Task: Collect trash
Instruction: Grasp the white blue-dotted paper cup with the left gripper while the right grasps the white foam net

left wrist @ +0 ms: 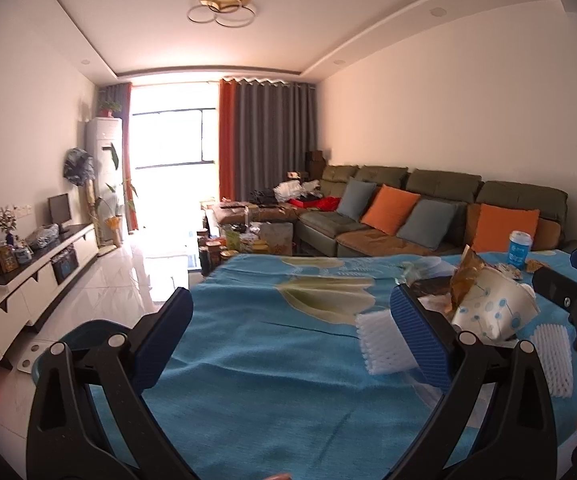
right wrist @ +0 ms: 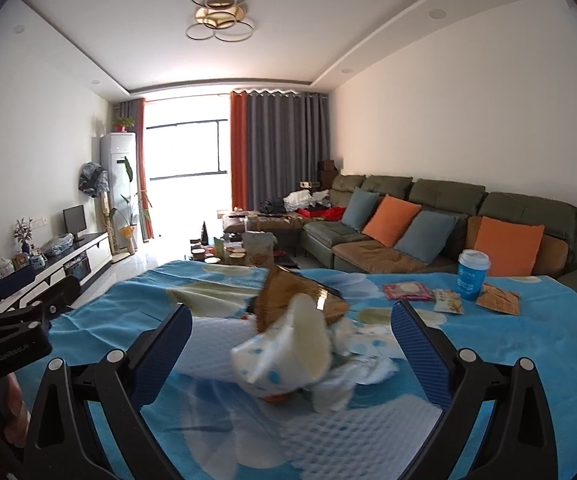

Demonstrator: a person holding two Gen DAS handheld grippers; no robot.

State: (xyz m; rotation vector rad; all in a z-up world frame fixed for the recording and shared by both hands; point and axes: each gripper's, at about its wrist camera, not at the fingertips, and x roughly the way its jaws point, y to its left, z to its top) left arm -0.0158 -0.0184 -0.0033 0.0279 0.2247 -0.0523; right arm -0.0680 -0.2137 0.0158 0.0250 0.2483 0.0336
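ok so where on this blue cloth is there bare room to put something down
Free: the cloth's left half, between the left gripper and the far edge. Crowded: the right, with the paper cup, foam nets, and blue cup with wrappers.

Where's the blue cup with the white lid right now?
The blue cup stands upright at the table's far right edge in the right wrist view, in front of the sofa's orange cushion, with snack packets beside it.
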